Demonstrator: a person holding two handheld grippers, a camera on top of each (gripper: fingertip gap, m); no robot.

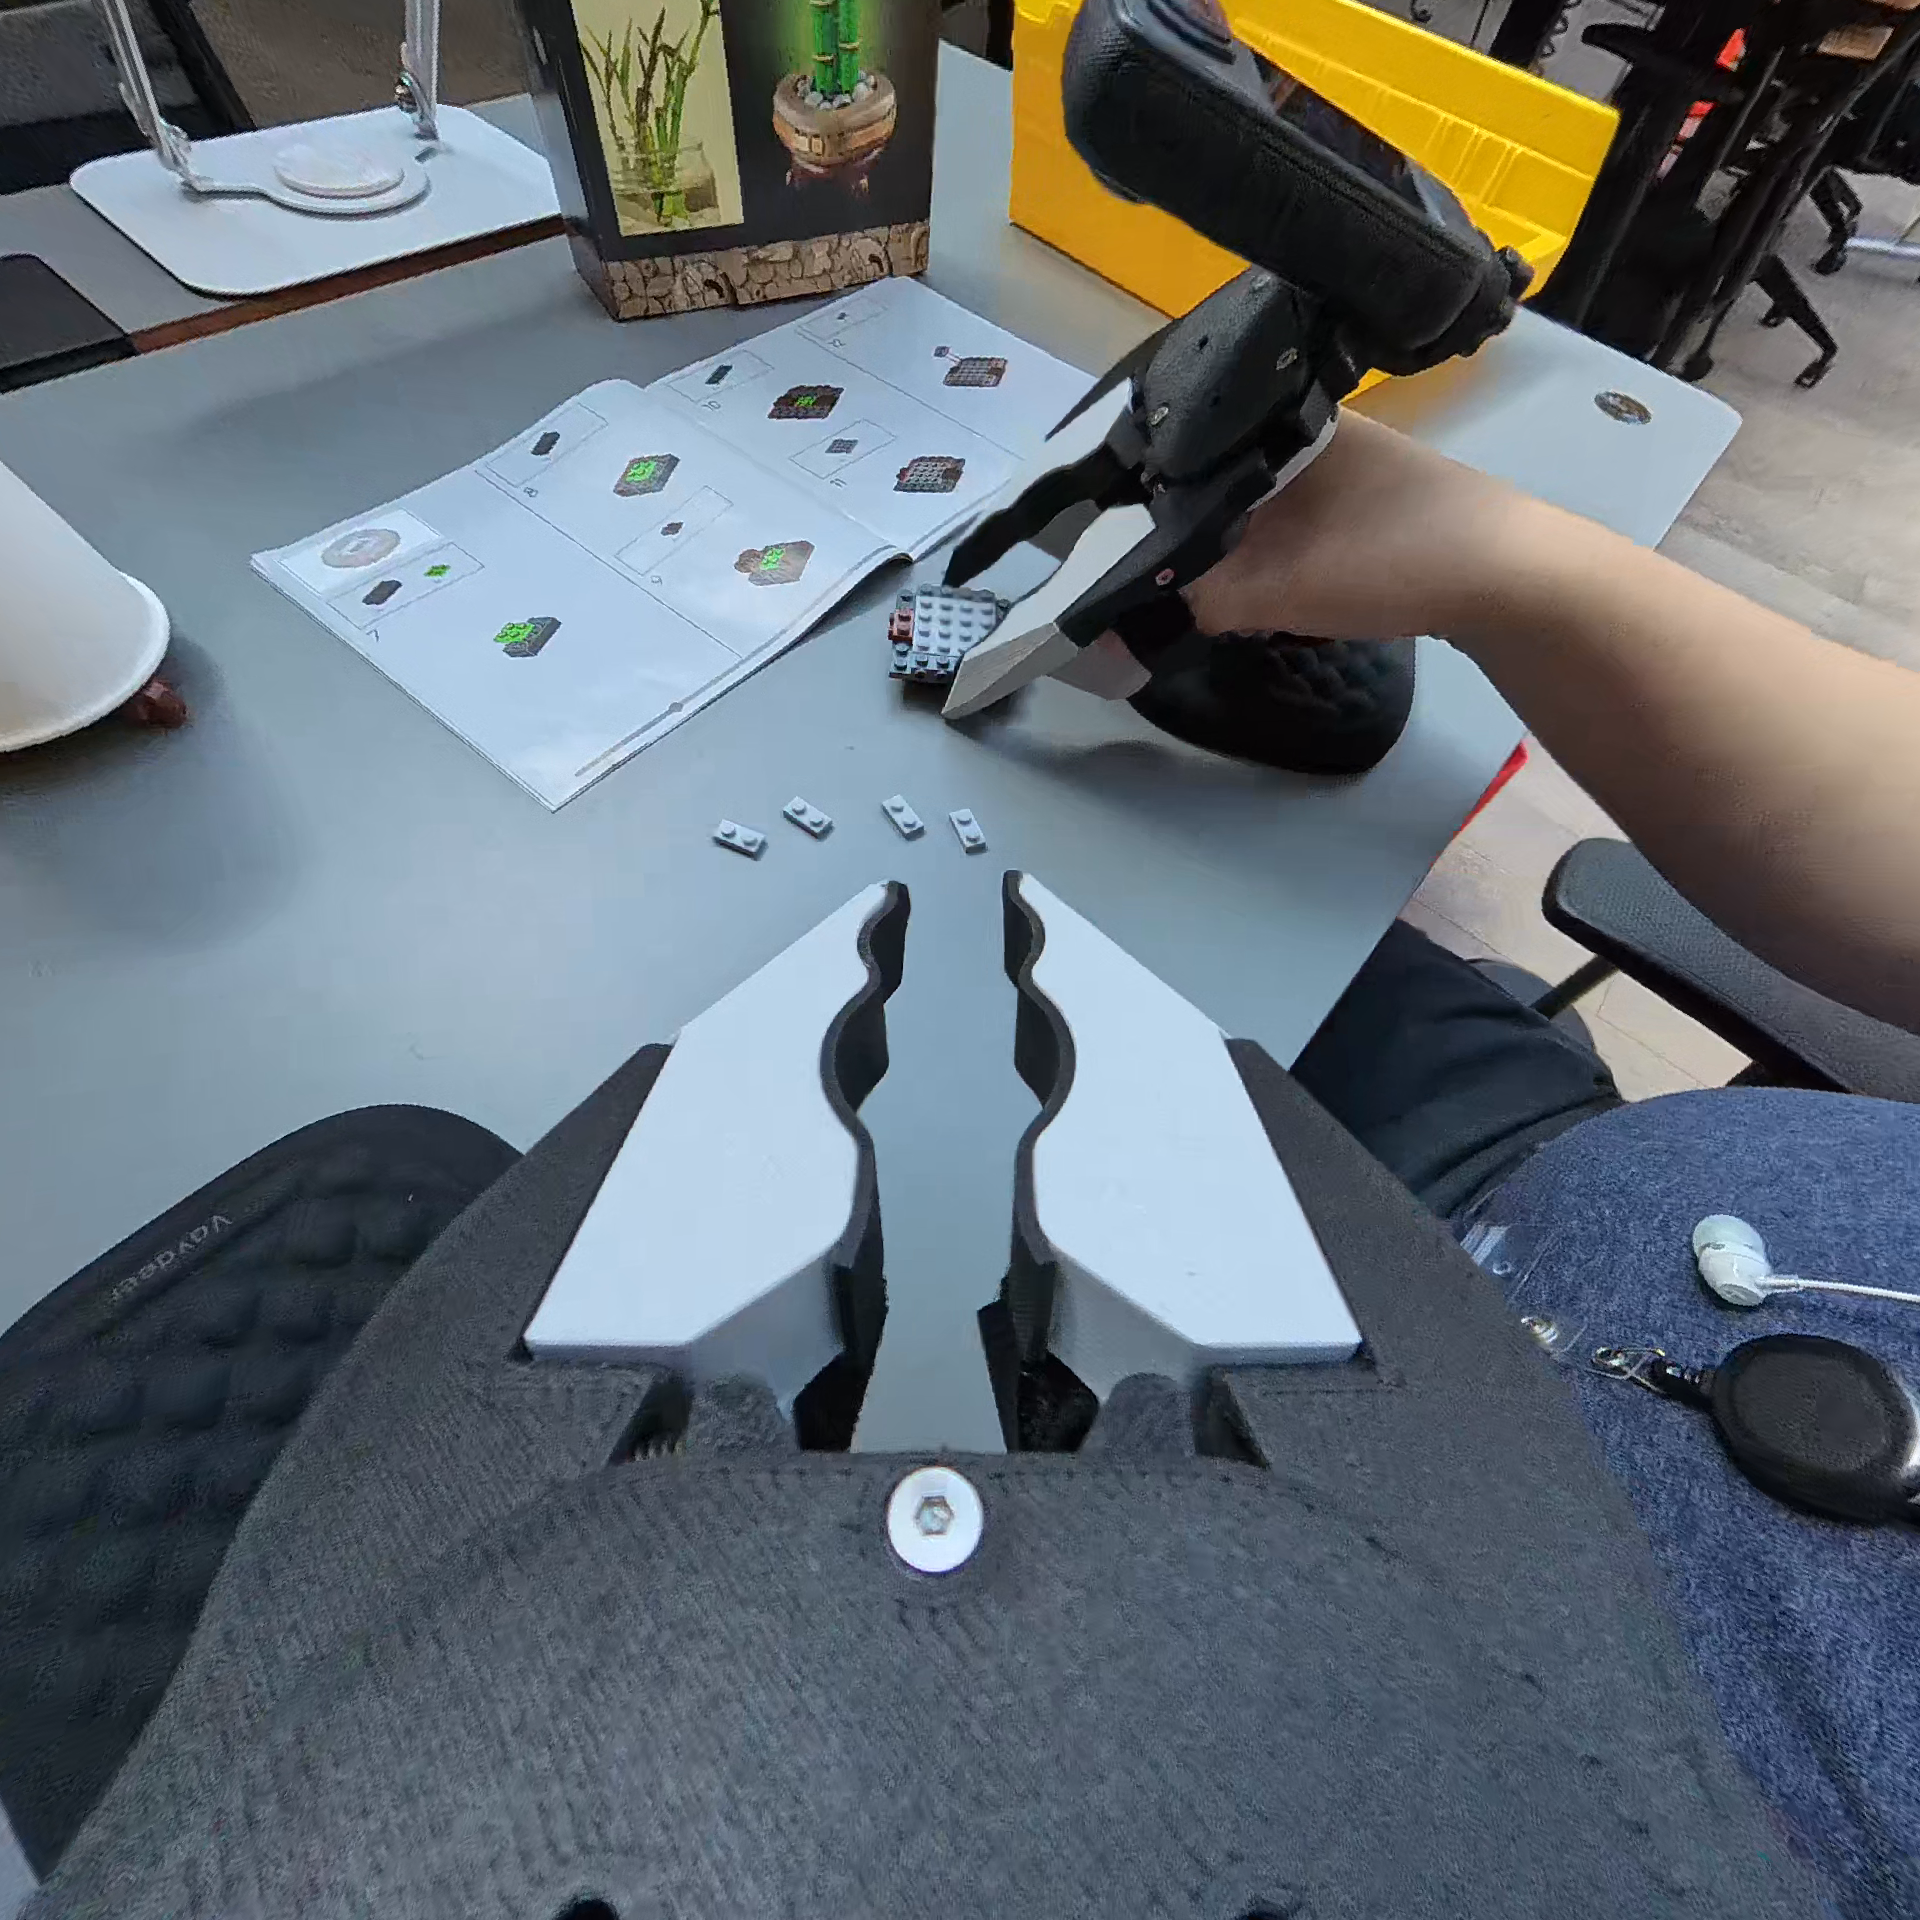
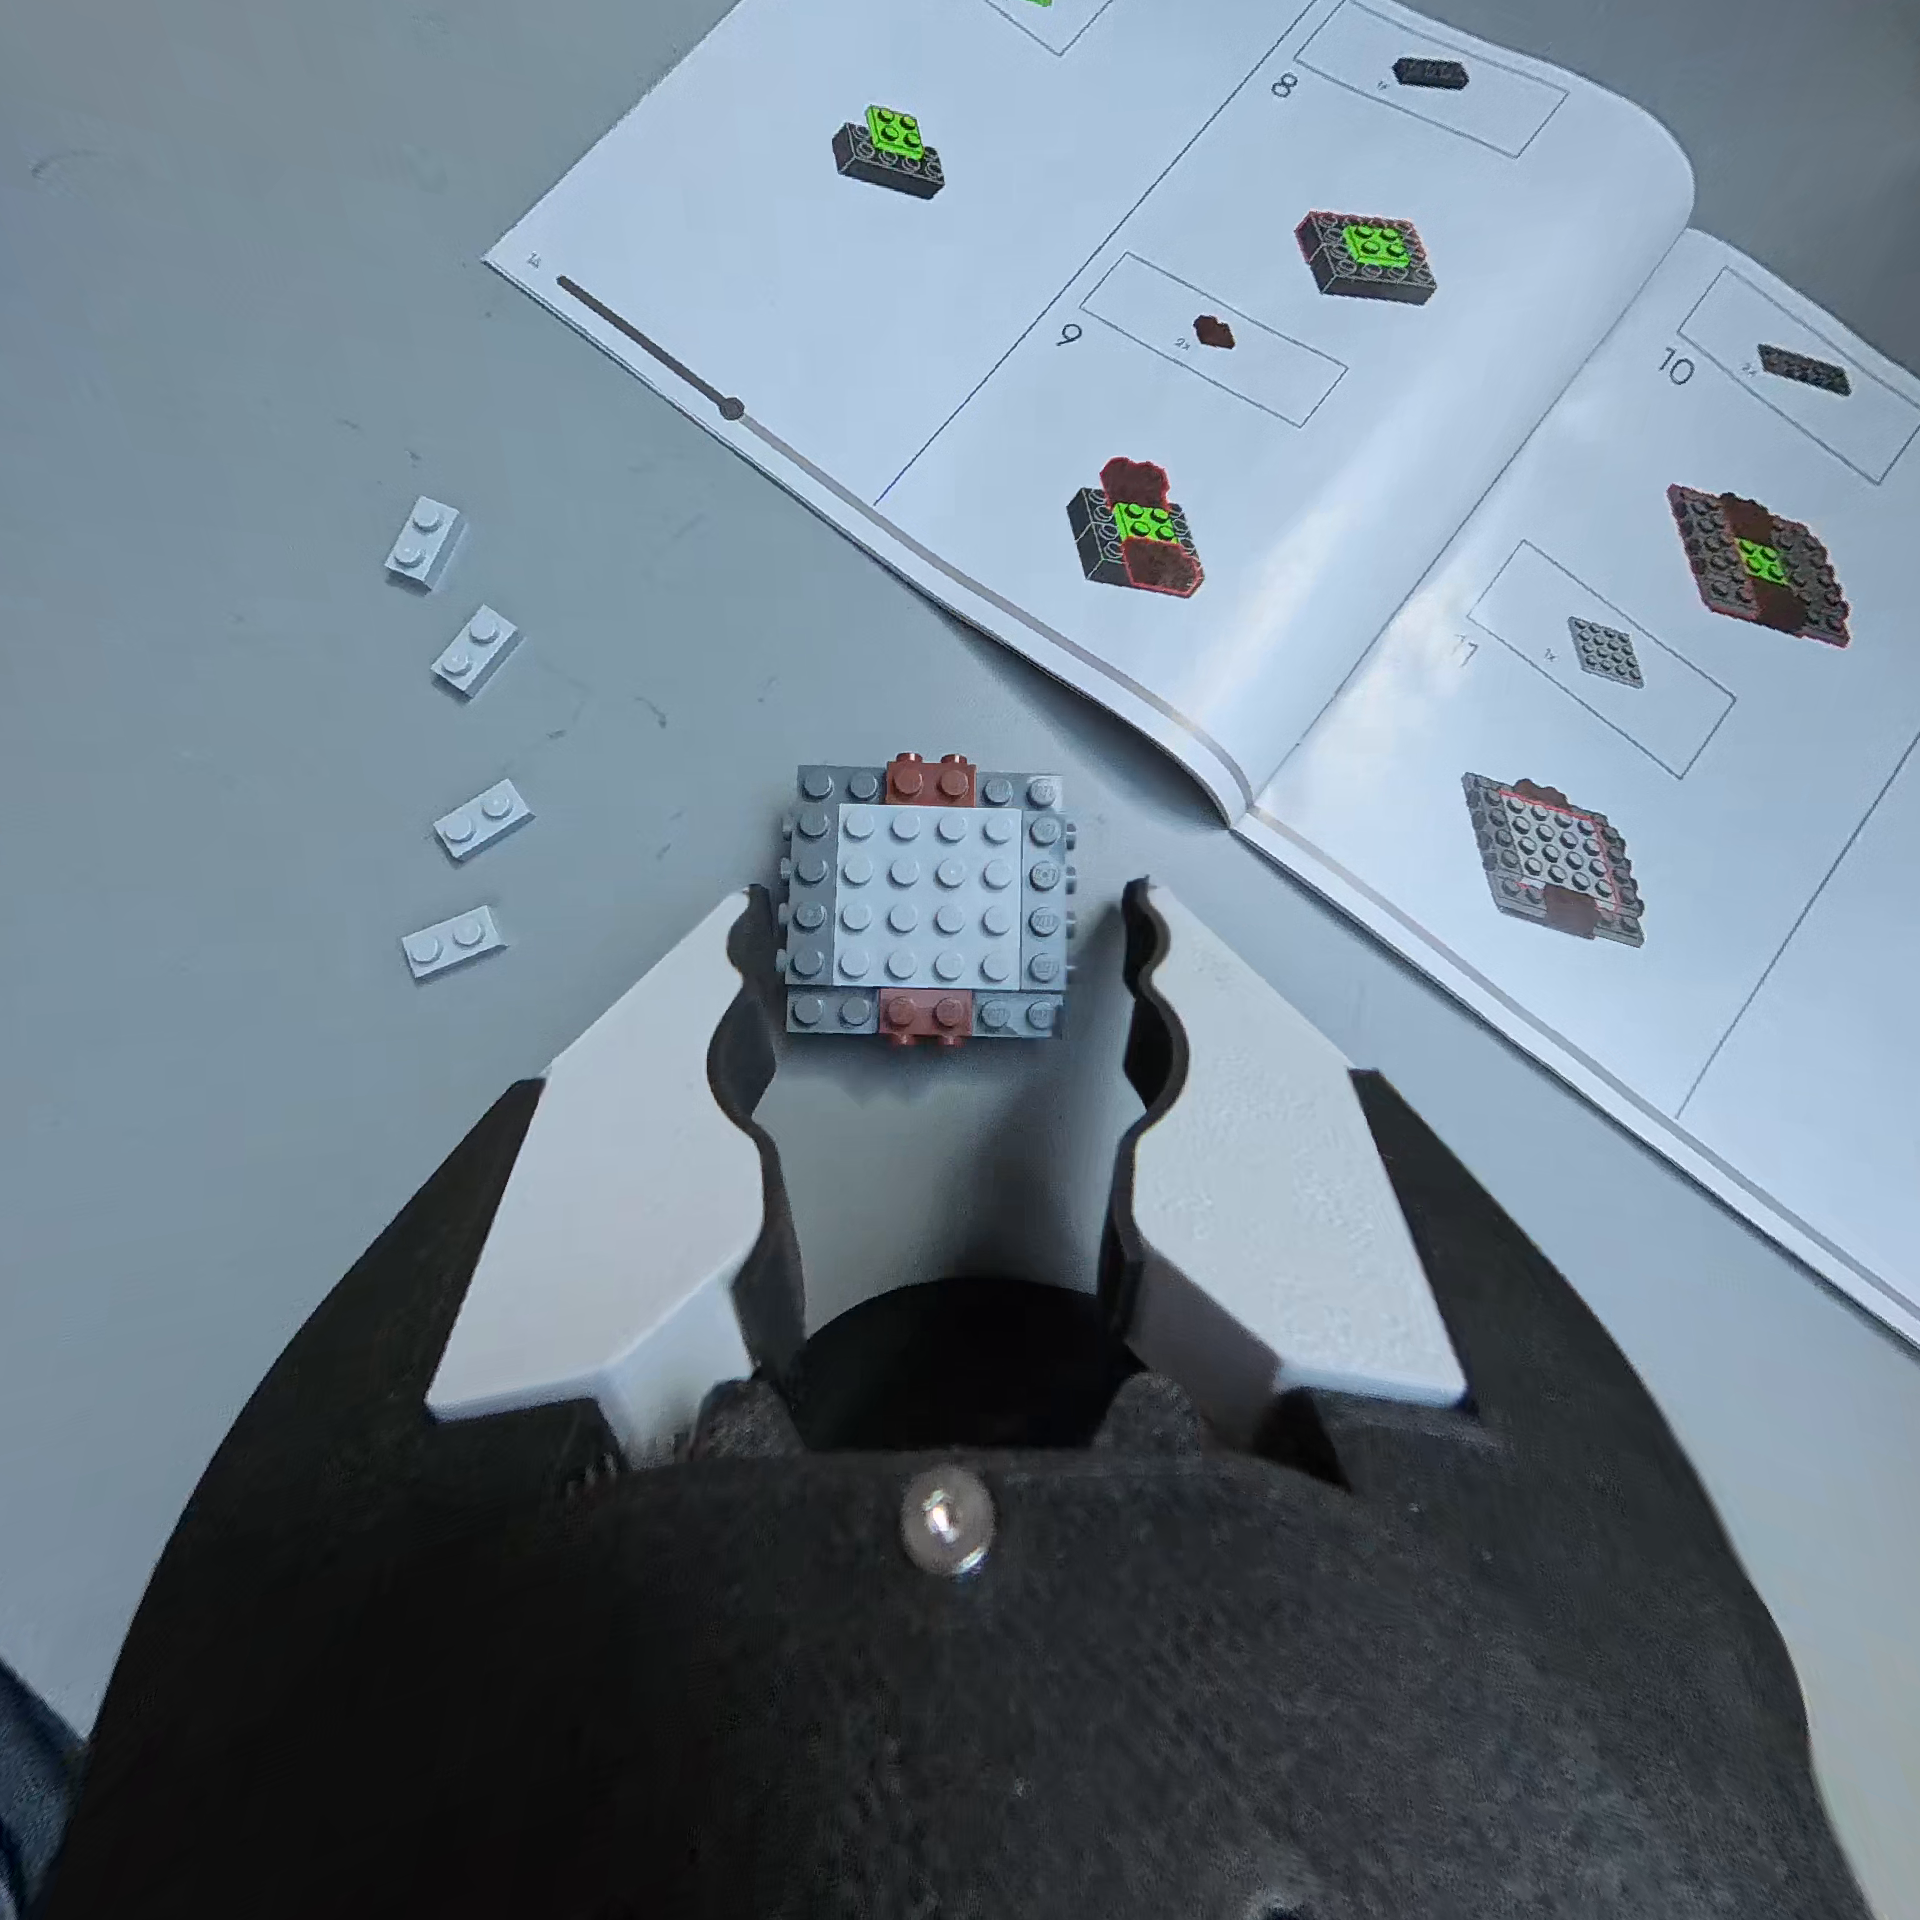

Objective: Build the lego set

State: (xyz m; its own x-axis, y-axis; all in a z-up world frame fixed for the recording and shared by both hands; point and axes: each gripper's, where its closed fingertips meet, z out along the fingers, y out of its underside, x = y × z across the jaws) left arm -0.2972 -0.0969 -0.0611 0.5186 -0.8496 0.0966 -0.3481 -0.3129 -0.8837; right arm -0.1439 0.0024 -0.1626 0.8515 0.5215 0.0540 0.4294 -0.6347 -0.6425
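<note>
A small square build [image 2: 925, 902] of grey plates with brown bricks at two edges sits on the grey table; it also shows in the left wrist view [image 1: 943, 634]. My right gripper [image 2: 940, 902] is open, its fingers either side of the build without gripping it; it shows in the left wrist view [image 1: 961, 639] too. Several small light grey two-stud plates [image 1: 850, 823] lie in a row on the table, just beyond my left gripper [image 1: 954, 885], which is open a little and empty. The same plates [image 2: 457, 738] lie left of the build.
An open instruction booklet [image 1: 644, 530] lies behind the build, also in the right wrist view [image 2: 1299, 436]. The set's box [image 1: 743, 156] and a yellow bin [image 1: 1299, 156] stand at the back. A white bowl-like object [image 1: 62, 623] is at left. Black wrist rests [image 1: 197, 1382] lie near the table's front edge. About 20 cm separates my left fingertips from my right. My right gripper's tips are some 25 cm from the white bowl-like object [image 1: 62, 623].
</note>
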